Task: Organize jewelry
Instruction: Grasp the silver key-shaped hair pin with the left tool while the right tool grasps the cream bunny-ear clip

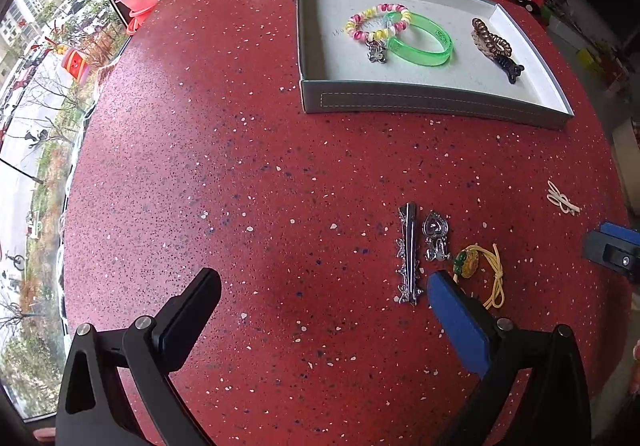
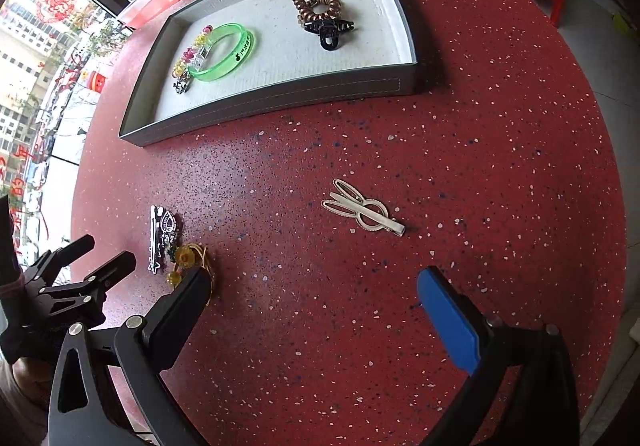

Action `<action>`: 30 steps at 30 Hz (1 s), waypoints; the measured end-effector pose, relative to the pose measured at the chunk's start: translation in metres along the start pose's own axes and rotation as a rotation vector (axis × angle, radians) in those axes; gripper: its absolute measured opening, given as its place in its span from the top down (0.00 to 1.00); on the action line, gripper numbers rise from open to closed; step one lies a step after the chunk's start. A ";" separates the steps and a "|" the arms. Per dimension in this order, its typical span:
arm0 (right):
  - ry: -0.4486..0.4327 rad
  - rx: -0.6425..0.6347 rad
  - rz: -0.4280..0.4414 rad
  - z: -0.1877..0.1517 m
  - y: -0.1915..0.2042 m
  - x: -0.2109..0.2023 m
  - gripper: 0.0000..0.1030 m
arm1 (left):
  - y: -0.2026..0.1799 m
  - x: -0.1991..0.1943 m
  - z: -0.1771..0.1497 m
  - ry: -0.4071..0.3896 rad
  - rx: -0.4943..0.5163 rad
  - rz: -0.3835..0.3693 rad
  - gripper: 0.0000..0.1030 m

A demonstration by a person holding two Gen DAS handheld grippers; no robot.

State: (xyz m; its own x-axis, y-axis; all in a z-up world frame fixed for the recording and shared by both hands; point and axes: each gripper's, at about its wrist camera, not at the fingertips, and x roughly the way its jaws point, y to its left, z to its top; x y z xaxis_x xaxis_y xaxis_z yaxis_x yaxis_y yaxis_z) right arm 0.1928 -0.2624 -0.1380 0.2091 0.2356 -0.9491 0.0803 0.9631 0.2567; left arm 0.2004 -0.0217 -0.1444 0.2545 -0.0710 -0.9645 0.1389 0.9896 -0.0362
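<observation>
With both grippers' jaws wide open and empty, the left gripper (image 1: pixel 324 286) could snag the yellow-corded amber pendant (image 1: pixel 470 266) while reaching the silver bar hair clip (image 1: pixel 408 254) on the red speckled tabletop (image 1: pixel 240 165).

Round red speckled table (image 2: pixel 360 326). Grey tray (image 2: pixel 280 101) lies on it, far side from both tools. Pale cut-out hair clip (image 2: pixel 362 207) ahead of the right tool. Silver bar clip (image 1: pixel 409 254), heart clip (image 1: pixel 434 234) and yellow-corded pendant (image 1: pixel 470 264) beside the left tool's blue finger.
</observation>
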 end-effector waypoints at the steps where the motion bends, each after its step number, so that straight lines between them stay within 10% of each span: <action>1: 0.005 -0.002 -0.007 0.000 -0.001 0.001 0.00 | 0.000 0.001 -0.002 0.007 -0.001 -0.013 0.00; 30: 0.049 -0.258 -0.211 0.040 -0.001 0.047 0.09 | -0.012 0.037 0.008 0.056 0.007 -0.001 0.00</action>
State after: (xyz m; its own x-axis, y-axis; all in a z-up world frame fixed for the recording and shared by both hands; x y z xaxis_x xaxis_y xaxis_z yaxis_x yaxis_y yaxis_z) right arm 0.2416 -0.2576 -0.1754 0.1664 0.0277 -0.9857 -0.1335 0.9910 0.0054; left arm 0.2159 -0.0377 -0.1776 0.2002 -0.0644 -0.9776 0.1461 0.9886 -0.0353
